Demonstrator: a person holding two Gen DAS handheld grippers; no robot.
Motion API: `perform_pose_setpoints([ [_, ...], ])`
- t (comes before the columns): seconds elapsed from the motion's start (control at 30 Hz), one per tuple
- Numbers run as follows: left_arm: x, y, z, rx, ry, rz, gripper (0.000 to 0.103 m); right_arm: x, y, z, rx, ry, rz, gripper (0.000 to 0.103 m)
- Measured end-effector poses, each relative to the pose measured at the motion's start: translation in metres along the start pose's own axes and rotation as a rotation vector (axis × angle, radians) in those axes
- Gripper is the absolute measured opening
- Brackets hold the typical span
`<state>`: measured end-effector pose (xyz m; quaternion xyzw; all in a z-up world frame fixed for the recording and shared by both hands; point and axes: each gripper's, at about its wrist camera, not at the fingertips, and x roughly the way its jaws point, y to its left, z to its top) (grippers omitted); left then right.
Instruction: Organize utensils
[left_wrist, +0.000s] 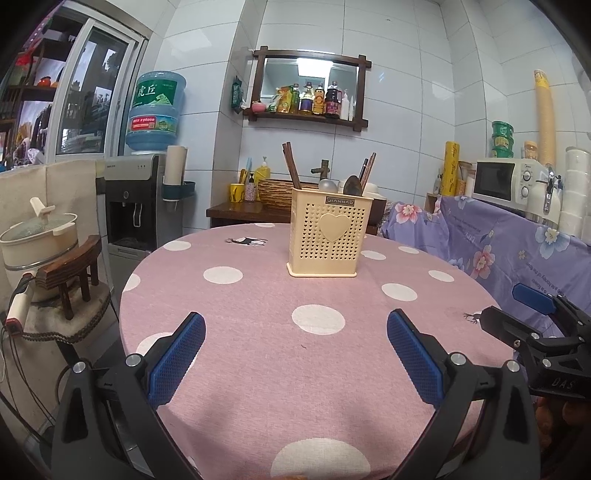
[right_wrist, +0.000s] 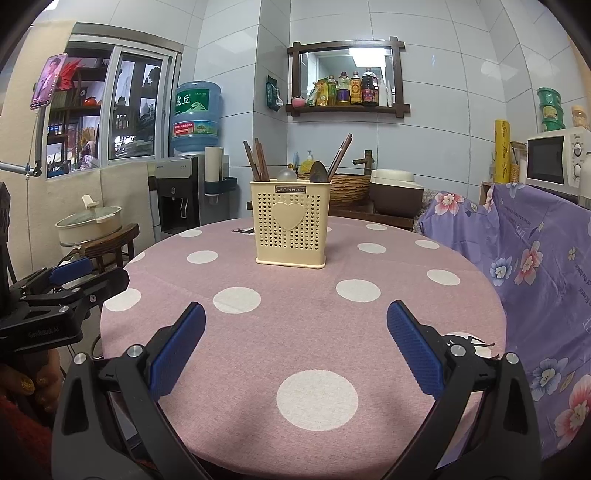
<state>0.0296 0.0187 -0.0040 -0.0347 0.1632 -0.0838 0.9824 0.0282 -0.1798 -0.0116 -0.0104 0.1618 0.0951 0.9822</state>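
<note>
A cream perforated utensil holder (left_wrist: 327, 236) with a heart on its front stands upright on the far middle of the round pink polka-dot table (left_wrist: 258, 350). It holds brown chopsticks (left_wrist: 291, 164) at left and right, a metal spoon (left_wrist: 328, 185) and a dark spoon (left_wrist: 352, 185). The holder also shows in the right wrist view (right_wrist: 291, 223). My left gripper (left_wrist: 295, 332) is open and empty over the near table. My right gripper (right_wrist: 295, 321) is open and empty, also near the front edge. Each gripper shows at the side of the other's view.
A water dispenser (left_wrist: 133, 206) and a stool with a pot (left_wrist: 40, 236) stand left of the table. A floral purple cloth (left_wrist: 517, 251) covers furniture on the right, with a microwave (left_wrist: 506, 181) behind. A wooden counter with a basket (right_wrist: 349, 188) lies beyond the table.
</note>
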Motion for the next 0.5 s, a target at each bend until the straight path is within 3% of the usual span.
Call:
perform_pose_setpoints([
  [0.5, 0.0018, -0.0011, 0.0008, 0.012, 0.013, 0.017, 0.098, 0.0021, -0.0012, -0.0016, 0.006, 0.008, 0.004, 0.097],
])
